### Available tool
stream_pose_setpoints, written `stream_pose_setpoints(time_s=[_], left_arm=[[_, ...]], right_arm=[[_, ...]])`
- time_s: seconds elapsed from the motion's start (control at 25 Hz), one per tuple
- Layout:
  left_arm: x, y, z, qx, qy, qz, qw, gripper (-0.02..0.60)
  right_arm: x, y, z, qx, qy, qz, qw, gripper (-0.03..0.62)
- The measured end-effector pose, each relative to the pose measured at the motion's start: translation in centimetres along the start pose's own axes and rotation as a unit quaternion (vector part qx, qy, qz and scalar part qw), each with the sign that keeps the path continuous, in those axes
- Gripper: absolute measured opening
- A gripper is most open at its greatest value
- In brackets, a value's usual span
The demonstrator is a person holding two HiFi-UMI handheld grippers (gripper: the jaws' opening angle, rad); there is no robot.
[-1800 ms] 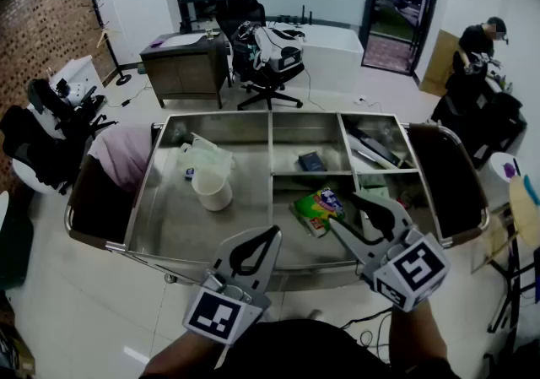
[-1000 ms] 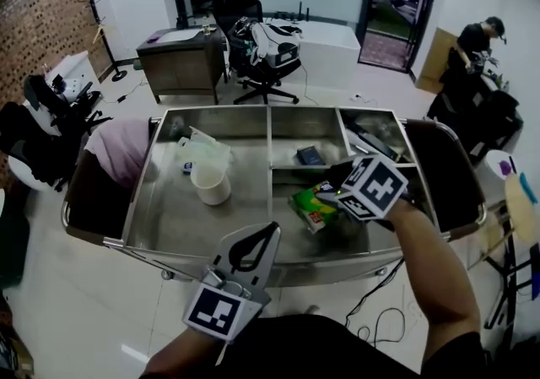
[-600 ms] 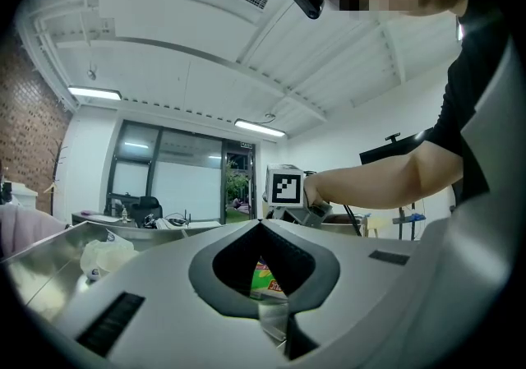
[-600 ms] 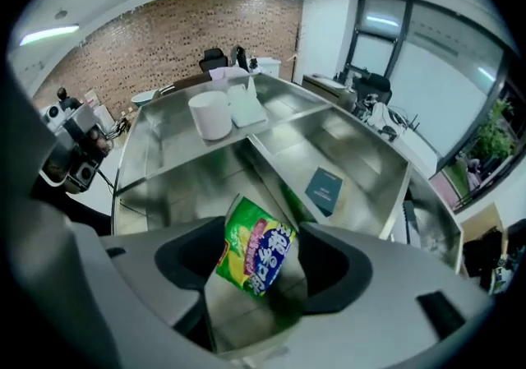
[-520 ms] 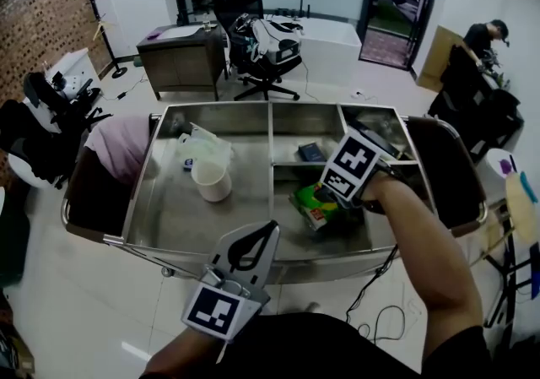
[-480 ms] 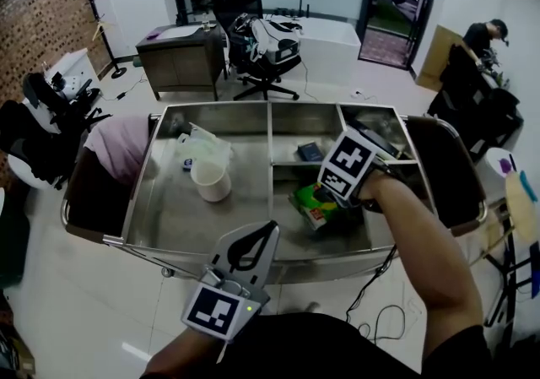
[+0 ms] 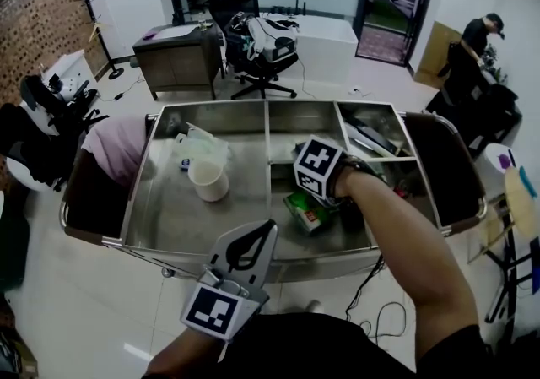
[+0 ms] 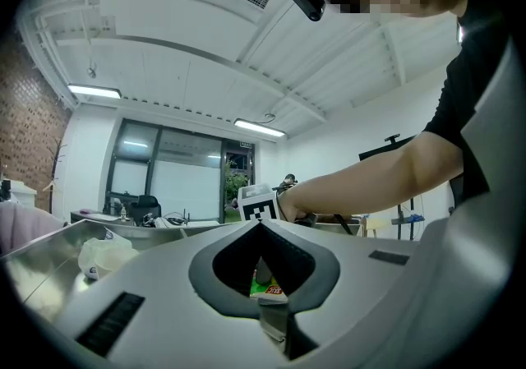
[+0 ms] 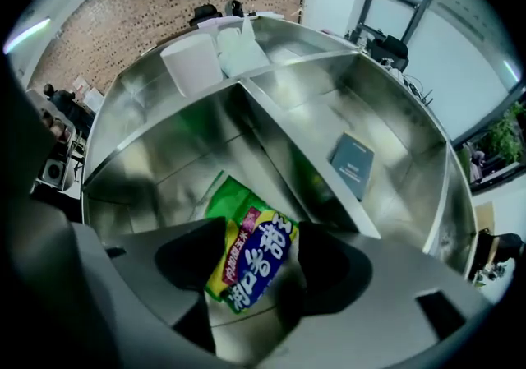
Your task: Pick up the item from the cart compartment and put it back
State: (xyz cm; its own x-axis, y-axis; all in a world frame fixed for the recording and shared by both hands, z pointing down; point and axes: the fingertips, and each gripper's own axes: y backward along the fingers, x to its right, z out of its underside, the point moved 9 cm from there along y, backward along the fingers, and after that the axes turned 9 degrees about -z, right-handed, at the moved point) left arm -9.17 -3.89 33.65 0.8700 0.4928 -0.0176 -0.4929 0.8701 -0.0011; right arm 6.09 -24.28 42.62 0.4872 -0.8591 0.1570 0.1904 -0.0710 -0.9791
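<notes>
A green snack packet (image 7: 305, 210) lies in the front right compartment of the steel cart (image 7: 160, 238). My right gripper (image 7: 319, 197) reaches down into that compartment, and its marker cube hides the jaws from the head view. In the right gripper view the packet (image 9: 249, 254) fills the gap between the two jaws, which press on both its sides. My left gripper (image 7: 268, 227) hovers shut and holding nothing over the cart's front rim. Through its jaw hole the left gripper view shows the packet (image 8: 265, 283).
A white cup (image 7: 208, 180) and a clear plastic bag (image 7: 200, 148) sit in the large left compartment. A dark booklet (image 9: 352, 165) lies in the compartment behind the packet. Dividers (image 7: 268, 137) split the cart. Chairs, desks and a person (image 7: 479, 40) stand beyond.
My right gripper swung in from the front right, dropped into the compartment and closed around the green packet, which shifted slightly left. The left gripper stayed put.
</notes>
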Motion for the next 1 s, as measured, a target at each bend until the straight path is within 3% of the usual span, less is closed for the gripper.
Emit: stream_pose_setpoints(time_s=[0.28,0.44,0.68,1.0], left_arm=[[-0.2,0.3,0.1,-0.002,-0.001,-0.002,1.0000,0.000],[-0.5,0.4,0.1,-0.002,-0.001,-0.007,1.0000,0.000],[-0.5,0.3,-0.1,-0.002,-0.003,-0.009,1.0000,0.000],[-0.3,0.0,0.0,-0.001,-0.005,-0.004,1.0000,0.000]], right_arm=[[-0.1,-1.4,-0.2,-0.005,-0.005,0.003,1.000,0.283],[-0.4,-0.8,-0.2,0.012,-0.003,-0.013,1.000,0.205],[-0.9,1.2,-0.3,0.075,-0.004,-0.022,0.997,0.166],[-0.9,3.8,0.6,0.157,-0.017,-0.012,0.987,0.162]])
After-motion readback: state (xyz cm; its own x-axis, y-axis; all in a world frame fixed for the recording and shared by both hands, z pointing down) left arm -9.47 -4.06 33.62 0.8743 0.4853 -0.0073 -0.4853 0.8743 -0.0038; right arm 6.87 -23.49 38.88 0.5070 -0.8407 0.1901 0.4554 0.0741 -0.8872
